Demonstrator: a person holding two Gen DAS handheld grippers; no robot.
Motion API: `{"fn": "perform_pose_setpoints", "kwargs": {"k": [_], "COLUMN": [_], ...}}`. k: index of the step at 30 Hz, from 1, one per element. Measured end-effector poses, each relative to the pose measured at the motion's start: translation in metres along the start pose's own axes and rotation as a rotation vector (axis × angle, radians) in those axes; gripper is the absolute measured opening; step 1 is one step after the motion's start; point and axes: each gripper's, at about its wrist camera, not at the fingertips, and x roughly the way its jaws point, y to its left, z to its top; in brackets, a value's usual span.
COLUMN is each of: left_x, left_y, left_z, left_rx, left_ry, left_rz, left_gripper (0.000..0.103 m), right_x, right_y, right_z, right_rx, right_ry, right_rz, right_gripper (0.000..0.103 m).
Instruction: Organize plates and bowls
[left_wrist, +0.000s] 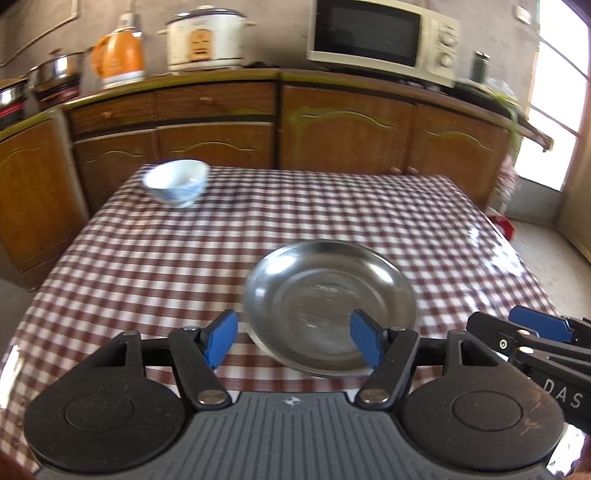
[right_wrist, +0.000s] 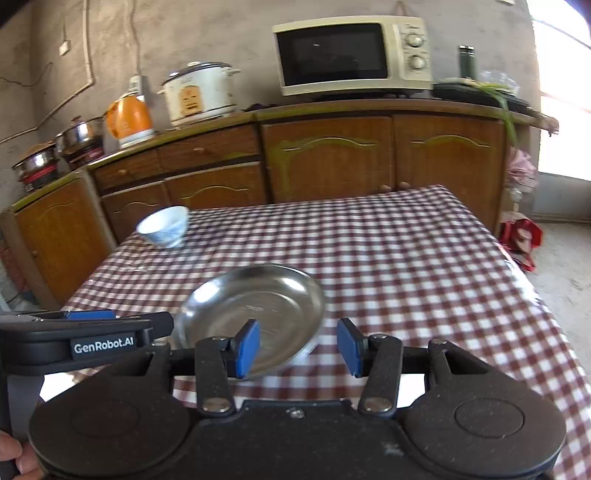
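Both grippers, left (left_wrist: 293, 341) and right (right_wrist: 298, 347), hover level over the plate (left_wrist: 328, 295), fingers wide (empty).

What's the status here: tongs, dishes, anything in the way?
Left tongs open, right tongs open, both empty. Plate near, bowl at far left corner, apart. Nothing between them.

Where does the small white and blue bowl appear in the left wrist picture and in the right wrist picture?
Left wrist view: the white and blue bowl stands upper left, near the far left corner of the checked tablecloth.
Right wrist view: the bowl is left of centre, near the same far corner of the cloth.
Shared landmark: the steel plate lies nearer the camera and to the right of the bowl in both views.
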Motion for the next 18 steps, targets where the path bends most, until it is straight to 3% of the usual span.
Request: {"fn": "perform_pose_setpoints", "kwargs": {"k": [18], "left_x": [-0.018], "left_y": [0.077], "left_z": [0.016], "left_rx": [-0.088], "left_ry": [-0.058], "left_rz": [0.145], "left_gripper": [0.079], "right_x": [0.022], "right_y": [0.093], "right_z": [0.032], "right_rx": [-0.095], "right_ry": [-0.016], "right_rz": [0.135], "right_gripper": [0.059]}}
